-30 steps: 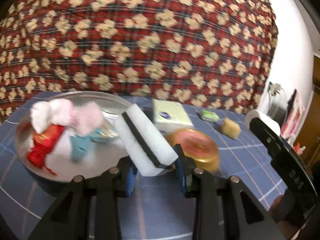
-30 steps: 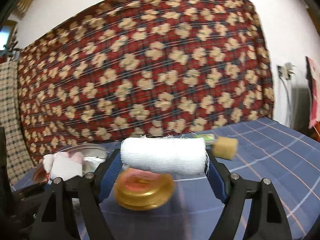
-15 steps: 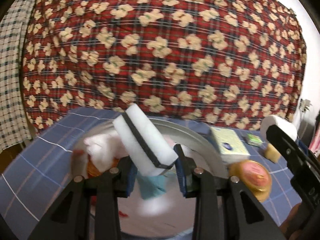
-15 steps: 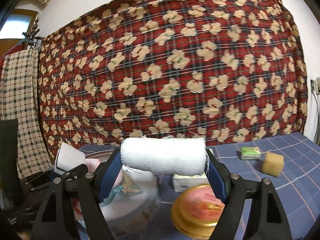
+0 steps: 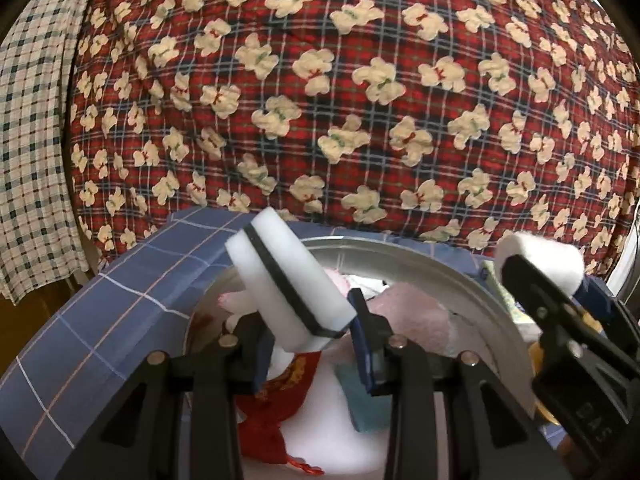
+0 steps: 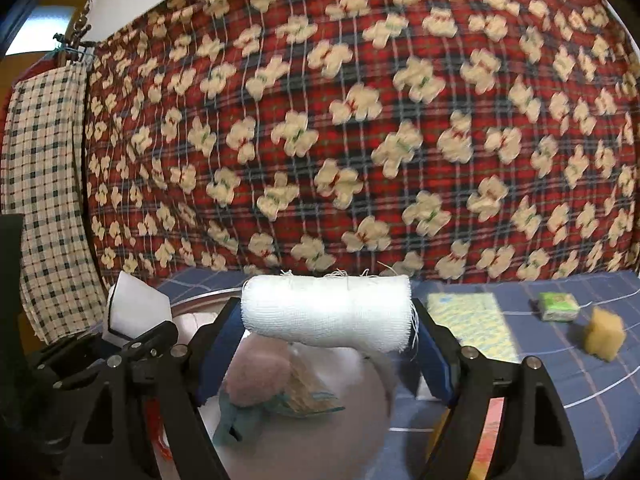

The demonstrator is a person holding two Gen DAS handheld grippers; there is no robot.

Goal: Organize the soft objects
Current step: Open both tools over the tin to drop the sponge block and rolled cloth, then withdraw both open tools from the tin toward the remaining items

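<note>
Basin (image 5: 460,276) contents sit partly hidden behind left claw (image 5: 316,344) and sponge (image 5: 288,284).

Red plaid blanket (image 6: 360,120) w/ checked cloth (image 6: 44,184) beside.

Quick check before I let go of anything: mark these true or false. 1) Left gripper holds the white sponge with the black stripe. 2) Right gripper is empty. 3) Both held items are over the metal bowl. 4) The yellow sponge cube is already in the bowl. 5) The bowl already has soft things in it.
1) True: the left gripper is clamped on the white sponge.
2) False: the right gripper holds a gauze roll end to end.
3) True: both hang above the metal bowl.
4) False: the yellow sponge cube lies on the blue cloth.
5) True: a pink fluffy item and a red pouch lie inside.
</note>
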